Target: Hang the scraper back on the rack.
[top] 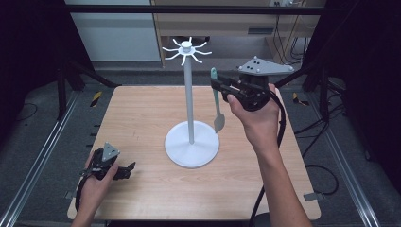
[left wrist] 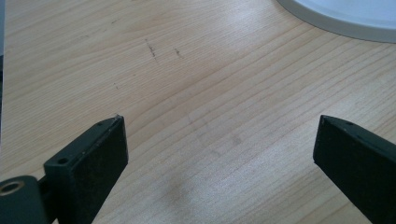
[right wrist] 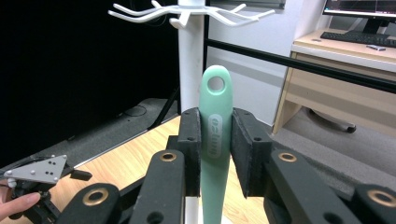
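Note:
A white hook stand (top: pixel 189 94) rises from a round base (top: pixel 192 144) in the middle of the wooden table (top: pixel 142 113), with curved hooks (top: pixel 187 48) at its top. My right gripper (top: pixel 218 84) is raised to the right of the pole, shut on the handle of a pale green spatula (top: pixel 217 101) that hangs blade down. In the right gripper view the spatula handle (right wrist: pixel 215 135) stands upright between the jaws, its hanging hole just below the stand's hooks (right wrist: pixel 187 14). My left gripper (top: pixel 130 168) rests low at the table's front left, open with nothing in it (left wrist: pixel 219 135).
The stand's base edge (left wrist: pixel 345 18) lies ahead and to the right of the left gripper. Black frame bars surround the table. A desk with a keyboard (right wrist: pixel 359 37) stands behind the table.

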